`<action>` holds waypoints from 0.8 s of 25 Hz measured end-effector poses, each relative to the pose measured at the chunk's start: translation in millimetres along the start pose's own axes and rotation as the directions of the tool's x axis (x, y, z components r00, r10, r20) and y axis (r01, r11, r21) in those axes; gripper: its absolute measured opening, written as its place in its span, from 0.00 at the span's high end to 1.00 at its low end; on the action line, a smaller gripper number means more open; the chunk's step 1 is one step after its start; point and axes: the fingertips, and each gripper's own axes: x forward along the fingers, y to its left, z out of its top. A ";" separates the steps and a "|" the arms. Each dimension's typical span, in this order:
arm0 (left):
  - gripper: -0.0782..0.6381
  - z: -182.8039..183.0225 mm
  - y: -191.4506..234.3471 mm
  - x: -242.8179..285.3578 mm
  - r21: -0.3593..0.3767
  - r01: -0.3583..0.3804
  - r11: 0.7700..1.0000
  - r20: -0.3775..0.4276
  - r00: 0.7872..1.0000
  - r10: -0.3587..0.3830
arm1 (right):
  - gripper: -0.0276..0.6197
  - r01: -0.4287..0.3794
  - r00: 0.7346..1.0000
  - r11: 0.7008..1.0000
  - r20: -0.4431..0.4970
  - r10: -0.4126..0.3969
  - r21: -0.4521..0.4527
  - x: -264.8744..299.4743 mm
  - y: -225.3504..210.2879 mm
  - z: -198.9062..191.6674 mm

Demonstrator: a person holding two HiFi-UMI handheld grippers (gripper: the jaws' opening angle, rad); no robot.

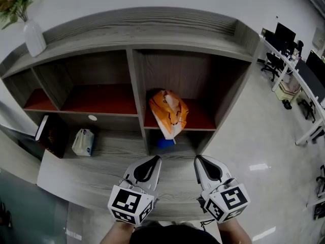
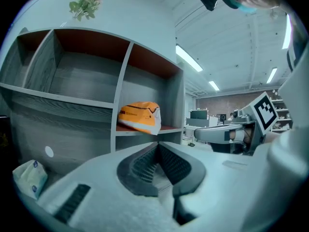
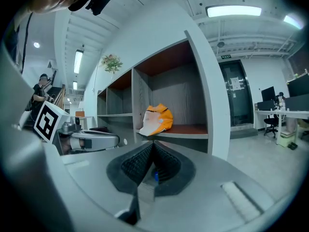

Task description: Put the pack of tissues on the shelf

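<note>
An orange and white pack of tissues [image 1: 169, 113] lies on the red board [image 1: 203, 120] of the shelf unit's right-hand compartment, its lower corner hanging over the front edge. It also shows in the left gripper view [image 2: 140, 117] and the right gripper view [image 3: 157, 120]. My left gripper [image 1: 152, 160] and right gripper [image 1: 199, 159] hover side by side over the grey base ledge, in front of and below the pack, apart from it. Both point at the shelf. Each has its jaws shut with nothing between them [image 2: 157, 146] [image 3: 153, 145].
A small white and blue packet [image 1: 83, 142] stands in the lower left bay beside a dark book [image 1: 51, 133]. Something blue [image 1: 163, 143] sits under the orange pack. A white vase [image 1: 33, 37] with flowers is on top. Desks and chairs [image 1: 294, 70] stand at the right.
</note>
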 end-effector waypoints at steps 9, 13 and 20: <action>0.91 -7.5 -5.3 -6.1 -0.012 -0.008 1.000 -0.012 1.000 0.008 | 0.95 -0.022 1.000 1.000 -0.020 0.023 0.017 -2.4 7.7 -10.6; 0.91 -6.3 -5.9 -7.9 -0.014 -0.010 1.000 -0.007 1.000 0.010 | 0.95 -0.037 0.999 0.999 -0.027 0.037 0.014 -2.5 10.0 -12.3; 0.91 -5.2 -6.1 -10.0 -0.016 -0.012 1.000 -0.002 1.000 0.012 | 0.95 -0.042 0.999 0.999 -0.027 0.042 0.006 -2.0 9.8 -11.8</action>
